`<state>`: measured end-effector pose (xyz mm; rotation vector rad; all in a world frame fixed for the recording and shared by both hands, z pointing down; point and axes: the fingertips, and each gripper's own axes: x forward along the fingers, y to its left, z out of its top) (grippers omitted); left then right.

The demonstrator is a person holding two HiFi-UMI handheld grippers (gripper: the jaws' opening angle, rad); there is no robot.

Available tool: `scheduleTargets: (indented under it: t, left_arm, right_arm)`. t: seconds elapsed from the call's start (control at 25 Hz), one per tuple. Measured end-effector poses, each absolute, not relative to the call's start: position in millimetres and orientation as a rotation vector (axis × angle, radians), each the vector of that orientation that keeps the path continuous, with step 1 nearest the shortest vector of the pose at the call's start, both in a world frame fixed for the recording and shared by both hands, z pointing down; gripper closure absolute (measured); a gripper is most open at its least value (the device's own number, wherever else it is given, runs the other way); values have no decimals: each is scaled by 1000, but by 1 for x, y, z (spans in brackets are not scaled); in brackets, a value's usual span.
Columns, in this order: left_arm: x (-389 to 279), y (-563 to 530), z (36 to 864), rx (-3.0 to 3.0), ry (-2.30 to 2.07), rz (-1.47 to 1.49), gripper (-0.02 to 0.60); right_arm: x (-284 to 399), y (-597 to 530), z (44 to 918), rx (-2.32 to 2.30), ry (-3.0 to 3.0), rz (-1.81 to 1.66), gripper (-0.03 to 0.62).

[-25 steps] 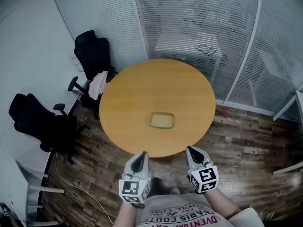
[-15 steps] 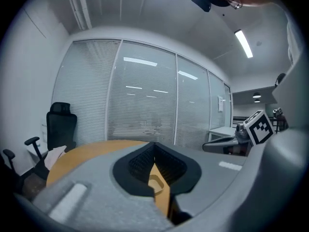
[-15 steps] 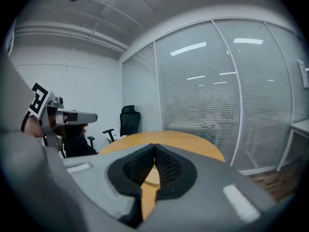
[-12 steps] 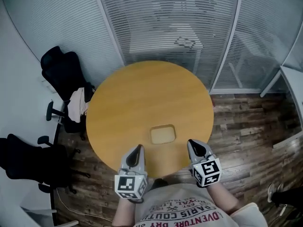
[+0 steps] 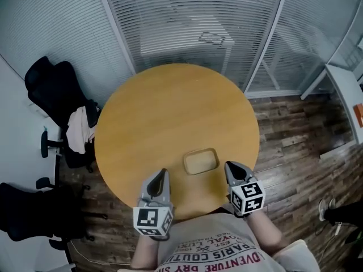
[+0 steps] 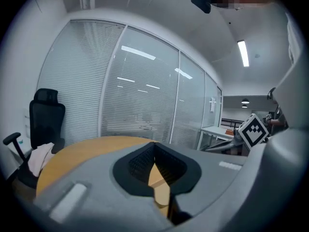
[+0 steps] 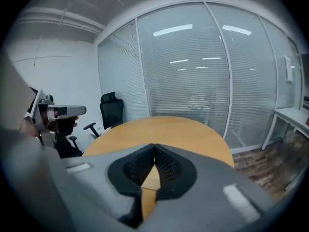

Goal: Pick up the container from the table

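A shallow tan rectangular container (image 5: pixel 201 161) lies on the round wooden table (image 5: pixel 170 112), near the table's front edge. In the head view my left gripper (image 5: pixel 163 173) hovers over that edge, just left of and nearer than the container. My right gripper (image 5: pixel 229 165) is just right of it. Neither touches the container. Both are shut with nothing held: in the left gripper view (image 6: pixel 154 145) and the right gripper view (image 7: pixel 154 147) the tips meet and only tabletop shows below them.
Black office chairs (image 5: pixel 54 89) stand left of the table, one draped with light cloth (image 5: pixel 76 132). Glass partitions with blinds (image 5: pixel 187 16) close off the back. A white desk (image 5: pixel 346 75) is at the right. Dark wood floor (image 5: pixel 300 146) surrounds the table.
The view has come closer to the table and swung left. Both grippers now reach over the front edge, flanking the container; they stayed shut.
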<state>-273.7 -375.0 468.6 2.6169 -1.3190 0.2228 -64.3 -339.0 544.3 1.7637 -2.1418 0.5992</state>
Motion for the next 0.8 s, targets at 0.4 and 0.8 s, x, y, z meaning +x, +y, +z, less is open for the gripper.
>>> scheduleTargets:
  t: [0.4, 0.8]
  left_arm:
    - [-260, -409, 508, 2595, -1251, 224, 575]
    - [-236, -432, 549, 2574, -1235, 319, 575]
  right_arm:
    - [-54, -372, 635, 1591, -1971, 806, 590]
    - [-37, -401, 728, 1433, -1813, 971, 499]
